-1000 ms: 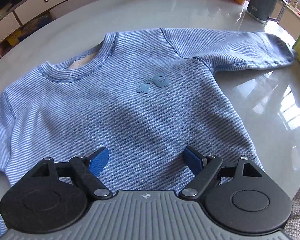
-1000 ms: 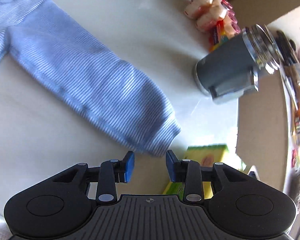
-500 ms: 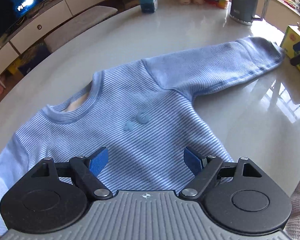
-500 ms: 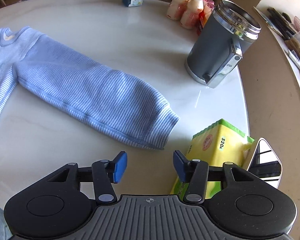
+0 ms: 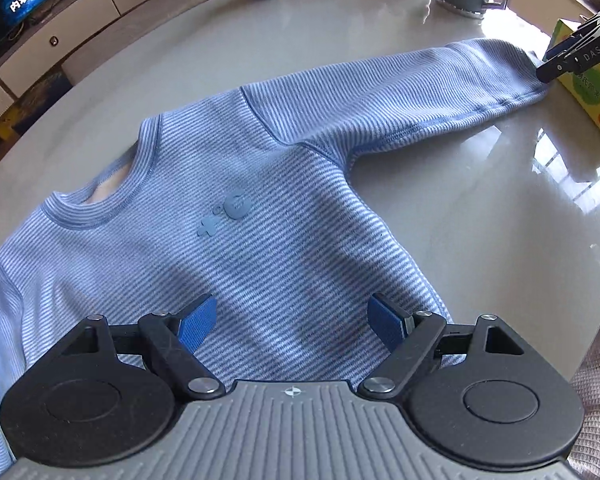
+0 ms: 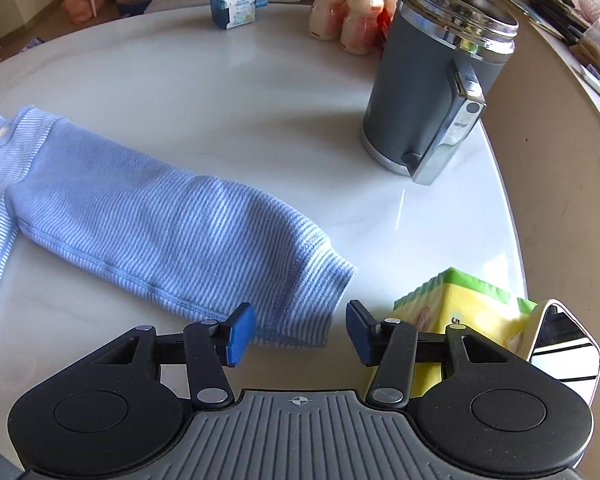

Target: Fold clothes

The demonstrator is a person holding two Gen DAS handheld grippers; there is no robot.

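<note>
Since the earlier frame the right gripper [image 6: 300, 330] has closed in on the cuff [image 6: 320, 280], which now lies between its parted jaws, ungripped. The striped sweater [image 5: 260, 240] lies flat on the white surface [image 5: 480, 220], 1 sleeve outstretched. The left gripper [image 5: 290, 320] hovers over the hem, jaws wide, empty. Bare surface borders the sleeve; a yellow box [image 6: 460, 300] crowds the cuff, a grey mug [image 6: 432, 80] stands beyond.

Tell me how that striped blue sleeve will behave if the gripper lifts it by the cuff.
The sleeve is soft ribbed knit lying flat, so it will probably droop limply. The glossy table looks slick, so the shirt body may slide along. It seems light.
</note>
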